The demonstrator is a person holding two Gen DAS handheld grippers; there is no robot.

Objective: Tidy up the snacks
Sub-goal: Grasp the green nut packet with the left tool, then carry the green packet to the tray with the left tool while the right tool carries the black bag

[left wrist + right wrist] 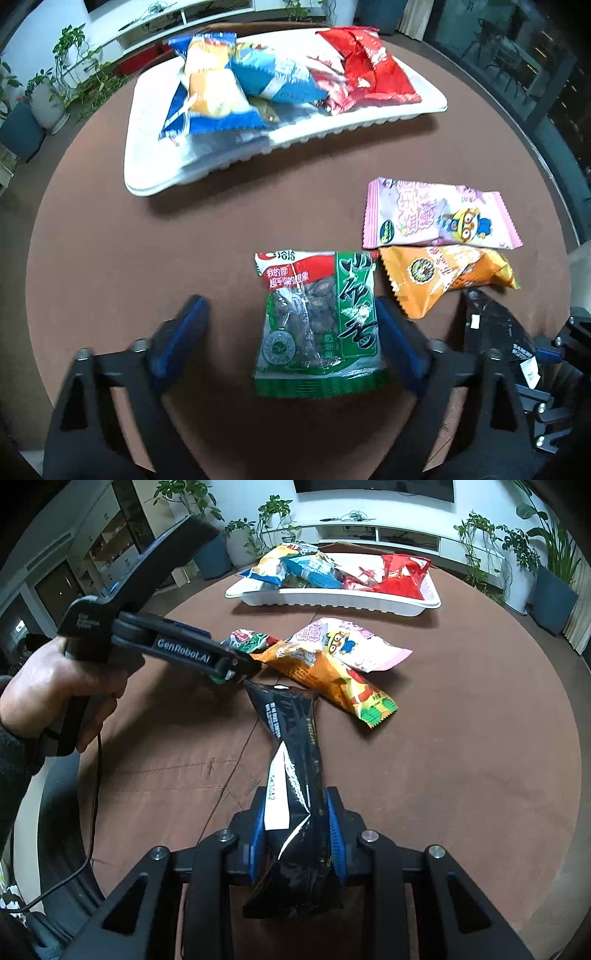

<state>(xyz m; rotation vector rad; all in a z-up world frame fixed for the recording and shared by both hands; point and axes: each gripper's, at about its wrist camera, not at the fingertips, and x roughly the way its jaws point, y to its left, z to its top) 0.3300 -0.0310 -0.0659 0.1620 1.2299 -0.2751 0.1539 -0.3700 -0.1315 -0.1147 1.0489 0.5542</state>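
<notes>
The left gripper [291, 332] straddles the green plastic nut packet [317, 325] lying on the round brown table [110, 240], its long axis running along the fingers; jaws apart, only the right pad near its edge. The right gripper [297, 834] is clamped on a black foil packet [291, 775].

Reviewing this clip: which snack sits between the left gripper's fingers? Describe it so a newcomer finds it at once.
On the round brown table, nearer than the white plastic tray of snacks, three packets lie loose. The one between the open left gripper is the green and red plastic packet with a clear window showing dark nuts. Its neighbours are an orange packet and a pink cartoon packet.
</notes>
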